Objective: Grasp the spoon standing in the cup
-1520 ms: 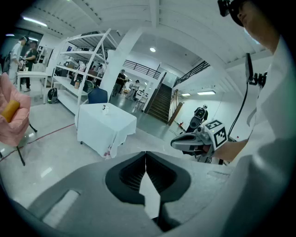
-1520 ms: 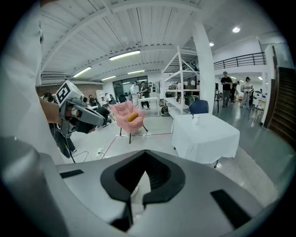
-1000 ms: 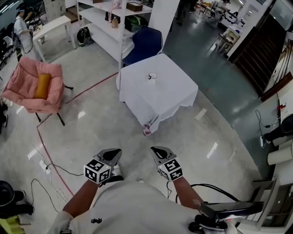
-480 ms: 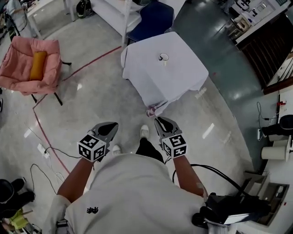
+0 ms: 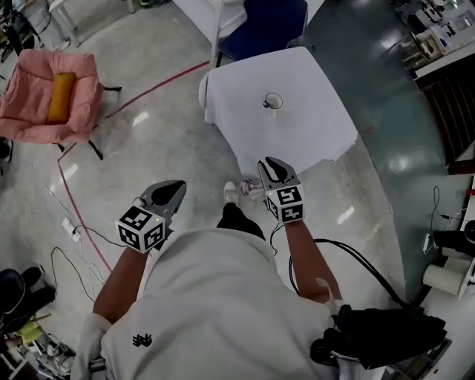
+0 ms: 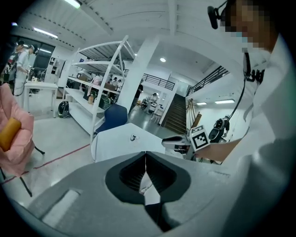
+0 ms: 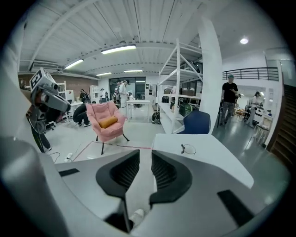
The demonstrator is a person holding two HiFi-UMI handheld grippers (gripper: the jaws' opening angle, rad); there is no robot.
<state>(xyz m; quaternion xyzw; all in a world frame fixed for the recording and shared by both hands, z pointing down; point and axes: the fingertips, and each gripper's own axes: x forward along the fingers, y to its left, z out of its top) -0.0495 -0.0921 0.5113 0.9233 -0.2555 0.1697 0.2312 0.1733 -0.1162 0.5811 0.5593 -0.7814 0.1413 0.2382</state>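
Note:
A small white cup (image 5: 272,102) stands near the middle of the white-clothed table (image 5: 312,137), some way ahead of me. The spoon (image 5: 265,103) shows only as a thin dark handle at the cup's left rim. My right gripper (image 5: 271,166) is held out in front of the table's near edge; its jaws are opening, with a narrow gap and nothing between them. In the right gripper view the cup (image 7: 188,149) lies far beyond the jaws. My left gripper (image 5: 173,191) hangs lower and to the left over the floor, shut and empty.
A pink chair (image 5: 44,93) with an orange cushion stands at the far left. A blue chair (image 5: 263,22) and white shelving sit behind the table. Red tape and cables (image 5: 74,234) run across the floor at left. My shoe (image 5: 231,193) is near the table's corner.
I have walked closer to the table, which now sits larger and nearer in view. My right gripper has come forward to the table's near edge. The left gripper trails behind.

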